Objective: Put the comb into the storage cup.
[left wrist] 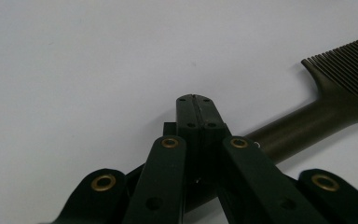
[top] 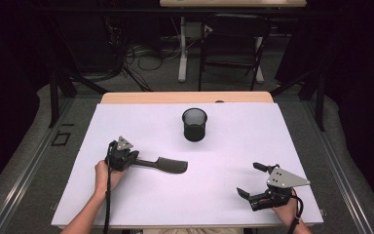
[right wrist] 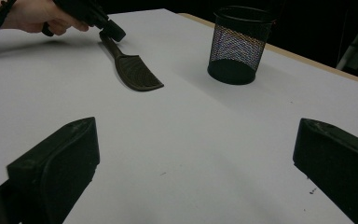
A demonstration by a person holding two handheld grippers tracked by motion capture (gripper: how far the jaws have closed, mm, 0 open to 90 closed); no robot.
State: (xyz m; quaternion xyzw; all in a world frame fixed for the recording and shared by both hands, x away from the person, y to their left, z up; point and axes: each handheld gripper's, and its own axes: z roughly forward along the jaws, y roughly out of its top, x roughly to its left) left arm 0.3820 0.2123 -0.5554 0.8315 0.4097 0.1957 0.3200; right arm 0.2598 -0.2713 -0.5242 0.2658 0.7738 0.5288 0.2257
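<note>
In the left gripper view the comb point(left wrist: 307, 119) is cut off at the right edge, so part of its toothed end is out of frame, and the near end of its handle is hidden under the gripper's black links. The high view leaves the comb's teeth too dark to make out. There is one comb, one black mesh cup point(top: 195, 125), one white table point(top: 233, 195) and two grippers. The comb lies flat on the left half of the table, its toothed end pointing toward the middle, well apart from the cup standing near the far edge. The left gripper point(top: 137, 160) has its jaws pressed together, and they sit over the comb's handle; whether the handle is actually pinched between the fingers point(left wrist: 196, 116) or merely lies beneath them cannot be told. The right gripper point(top: 251, 180) rests near the table's front right corner with its jaws wide apart and nothing between them, well away from the comb.
</note>
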